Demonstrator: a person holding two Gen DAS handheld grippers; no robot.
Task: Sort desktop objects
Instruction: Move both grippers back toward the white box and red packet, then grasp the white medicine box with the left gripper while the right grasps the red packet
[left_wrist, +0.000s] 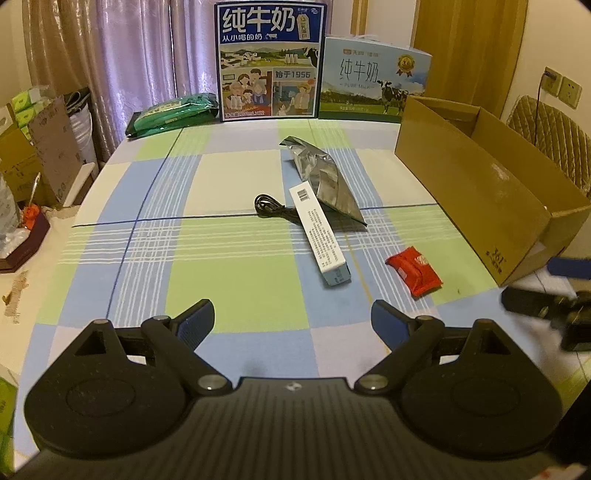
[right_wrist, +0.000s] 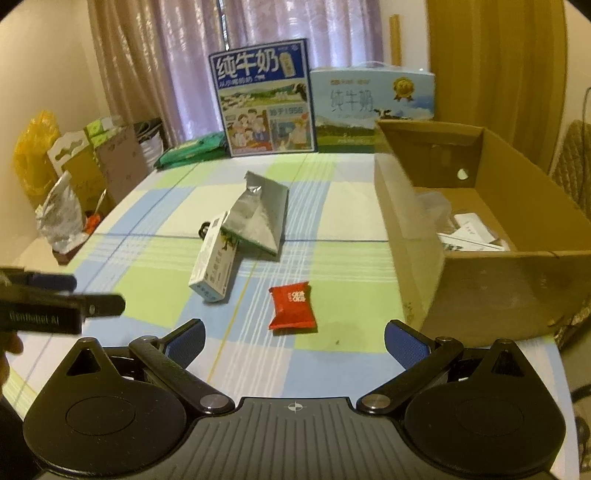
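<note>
On the checked tablecloth lie a red snack packet (left_wrist: 414, 271) (right_wrist: 293, 307), a long white box (left_wrist: 319, 233) (right_wrist: 215, 263), a crumpled silver foil bag (left_wrist: 325, 181) (right_wrist: 260, 216) and a coiled black cable (left_wrist: 267, 206), mostly hidden behind the white box in the right wrist view. An open cardboard box (left_wrist: 476, 184) (right_wrist: 476, 236) stands at the right with white packets inside. My left gripper (left_wrist: 293, 319) is open above the near edge, with nothing between its fingers. My right gripper (right_wrist: 293, 343) is open just short of the red packet.
Two milk cartons (left_wrist: 269, 62) (right_wrist: 264, 99) and a green pack (left_wrist: 173, 112) (right_wrist: 192, 149) stand at the table's far edge. Boxes and bags (right_wrist: 74, 173) crowd the left side. A quilted chair (left_wrist: 550, 136) is behind the cardboard box. The other gripper shows at each view's edge (left_wrist: 554, 302) (right_wrist: 48, 302).
</note>
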